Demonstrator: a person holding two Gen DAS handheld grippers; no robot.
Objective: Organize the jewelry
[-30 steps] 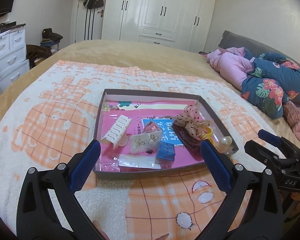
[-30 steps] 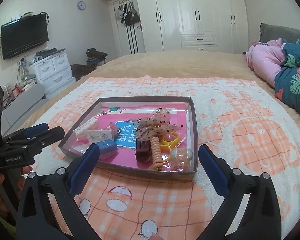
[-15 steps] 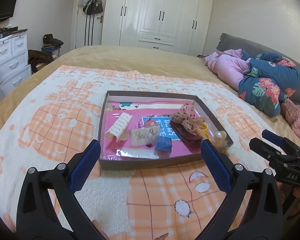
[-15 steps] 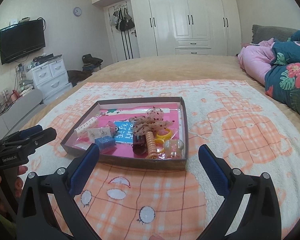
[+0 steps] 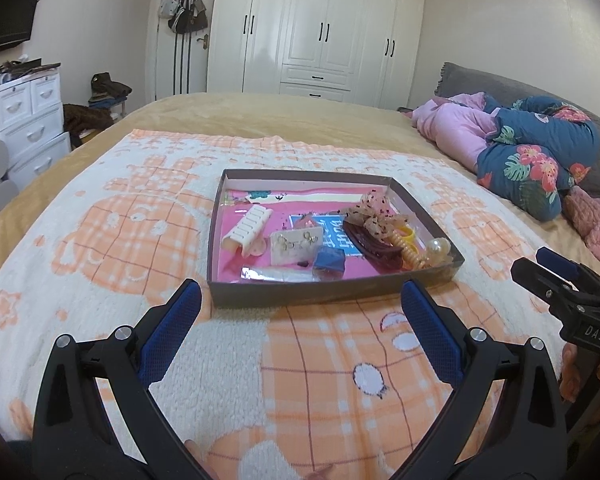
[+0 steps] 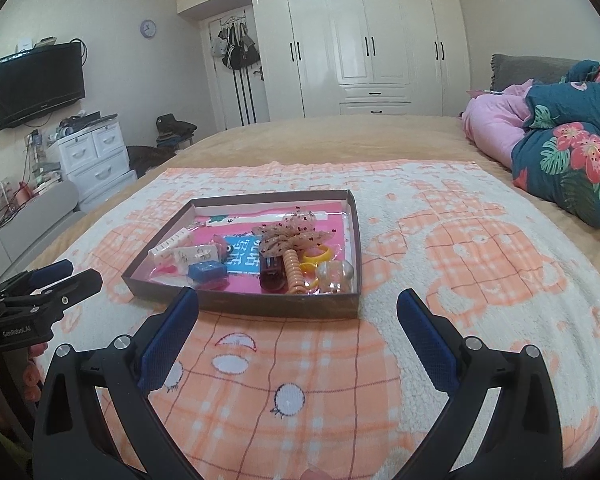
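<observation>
Jewelry lay jumbled in a shallow grey cardboard tray with a pink lining (image 5: 332, 292) that sat on an orange-and-white checked fleece blanket (image 5: 100, 240) on the bed. Every piece looked light. The white ribbed plastic hair clip (image 5: 249, 229) and the dark maroon hair clip (image 5: 370, 246) seemed stiff and best pinched across their narrow sides. The white earring card (image 5: 296, 245) was thin and would likely need an edge grip. The peach coiled hair tie (image 6: 294, 272) and the dotted tulle bow (image 6: 292, 236) appeared soft, and the large pearl bead (image 5: 439, 247) probably slippery. The left claw (image 5: 298, 300) hovered wide and empty just short of the tray's near wall. The right claw (image 6: 298, 308) was likewise spread, empty, level, pointing at the tray.
</observation>
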